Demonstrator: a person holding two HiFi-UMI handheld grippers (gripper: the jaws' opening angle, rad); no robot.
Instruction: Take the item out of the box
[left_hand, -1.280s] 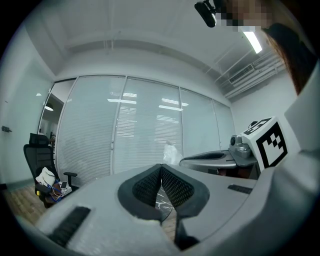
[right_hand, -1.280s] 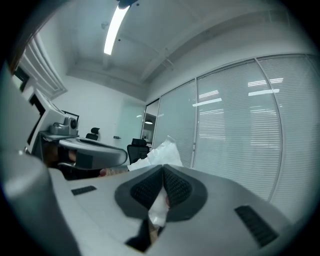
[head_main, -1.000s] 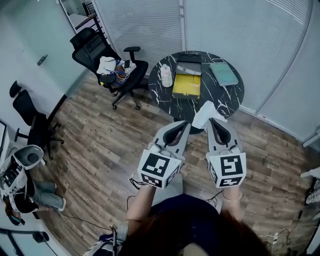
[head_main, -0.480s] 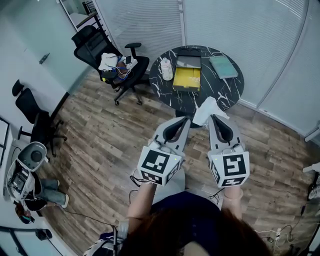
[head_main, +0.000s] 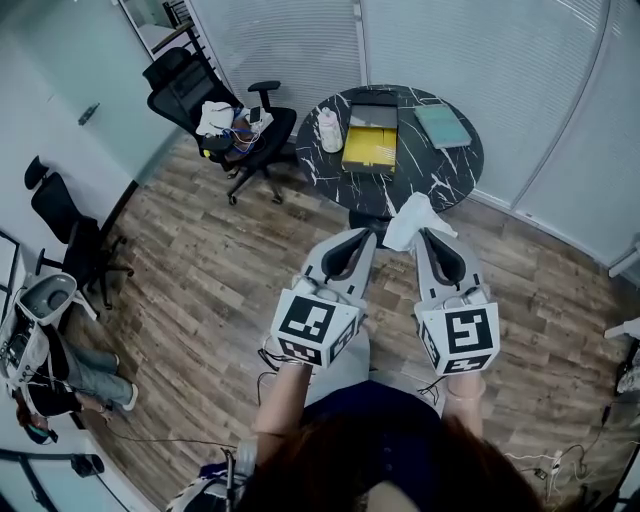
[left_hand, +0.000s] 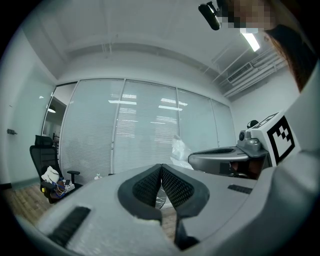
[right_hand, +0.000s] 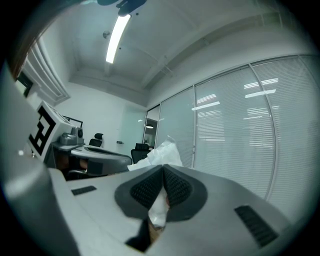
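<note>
Right tongs (head_main: 432, 235) are clamped shut on the item (head_main: 408, 222), a white crinkled bag or wrap. Its tail is pinched deep between the pads and the bulk fans out past the tips (right_hand: 161, 150). Left tongs (head_main: 358, 240) are closed pad to pad with nothing between them (left_hand: 161, 169).

The item is out of the open yellow box (head_main: 368, 150) and well clear of the round black table (head_main: 445, 175). It's held mid-air over the wood floor (head_main: 210, 290), between the person and the table. A white bottle (head_main: 328, 128) sits just beside the box, a teal book (head_main: 443, 125) further right.

Read: extraction looks done, what's left is carry and set-down.

Notes for doing it well:
- thin, slippery film with only a narrow strip in the pinch, so don't relax the squeeze or swing fast
- loose end is floppy, keep it off the left tongs
- if placing on the table, aim for bare marble on the near side, away from the bottle
- lower until the bulk rests, then open
- left tongs can pin the box if the bag drags near it
</note>
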